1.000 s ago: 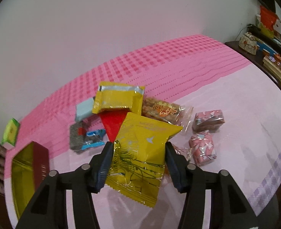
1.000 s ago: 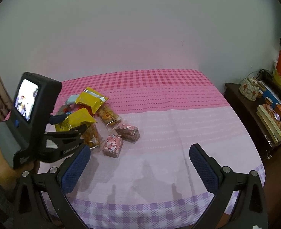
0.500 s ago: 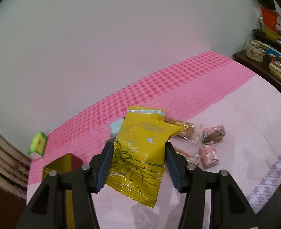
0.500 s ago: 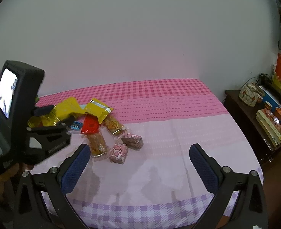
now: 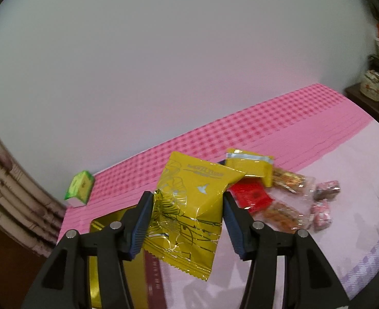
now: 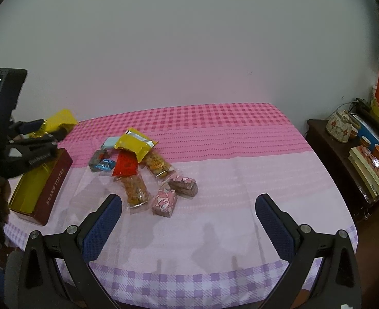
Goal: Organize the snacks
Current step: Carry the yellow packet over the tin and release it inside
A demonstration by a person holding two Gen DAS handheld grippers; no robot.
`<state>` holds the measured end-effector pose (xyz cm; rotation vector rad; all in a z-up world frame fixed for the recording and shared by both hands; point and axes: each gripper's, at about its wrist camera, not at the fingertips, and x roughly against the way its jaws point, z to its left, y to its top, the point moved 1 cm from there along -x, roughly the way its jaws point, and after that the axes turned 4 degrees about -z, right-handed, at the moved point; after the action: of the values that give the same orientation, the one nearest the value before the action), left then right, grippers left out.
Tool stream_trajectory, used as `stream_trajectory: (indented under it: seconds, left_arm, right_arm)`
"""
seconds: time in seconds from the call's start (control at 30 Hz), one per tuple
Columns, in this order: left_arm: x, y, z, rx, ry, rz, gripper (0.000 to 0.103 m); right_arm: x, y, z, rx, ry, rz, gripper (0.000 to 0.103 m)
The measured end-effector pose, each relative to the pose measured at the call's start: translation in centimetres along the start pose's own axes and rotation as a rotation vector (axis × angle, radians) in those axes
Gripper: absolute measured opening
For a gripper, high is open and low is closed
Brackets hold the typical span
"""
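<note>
My left gripper [image 5: 186, 206] is shut on a yellow snack packet [image 5: 192, 211] and holds it in the air above the open gold-lined maroon box [image 6: 42, 182], which also shows in the left wrist view [image 5: 112, 278]. The held packet [image 6: 59, 122] and left gripper [image 6: 38, 130] show at the left of the right wrist view. My right gripper [image 6: 189, 219] is open and empty, low over the table's front. The snack pile holds another yellow packet [image 6: 135, 145], a red packet [image 6: 125, 164], clear-wrapped bars [image 6: 135, 188] and pink-wrapped pieces [image 6: 165, 202].
A pink and lilac checked cloth [image 6: 215, 134] covers the table. A green box [image 5: 80, 188] stands at the far left edge by the wall. A dark side cabinet [image 6: 349, 159] with a teapot, cups and books stands to the right.
My left gripper has lifted the yellow packet off the pile and carried it left to above the box. The right gripper has drawn back a little and stayed open.
</note>
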<state>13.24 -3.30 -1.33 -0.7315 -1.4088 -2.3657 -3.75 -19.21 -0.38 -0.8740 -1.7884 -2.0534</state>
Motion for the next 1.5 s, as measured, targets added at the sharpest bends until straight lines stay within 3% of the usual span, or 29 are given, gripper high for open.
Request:
stream_trajectory:
  seconds: [0.57, 0.93, 1.03, 1.5]
  left_arm:
    - [-1.4, -4.5, 11.2, 0.111, 0.147, 0.075, 0.055]
    - [-5.7, -12.0, 19.1, 0.38, 0.138, 0.251, 0.055]
    - [-7.1, -13.5, 20.1, 0.445, 0.12, 0.28, 0.055]
    - [-13.7, -15.1, 21.1, 0.523, 0.126, 0.36, 0.055]
  right_arm:
    - [-0.5, -0.6, 0.9, 0.027, 0.011, 0.025, 0.103]
    - [-2.7, -2.1, 1.7, 0.07, -0.011, 0.083, 0.103]
    - [-3.9, -2.9, 2.0, 0.089, -0.022, 0.113, 0.103]
    - [-7.3, -5.6, 2.9, 0.151, -0.034, 0.214, 0.103]
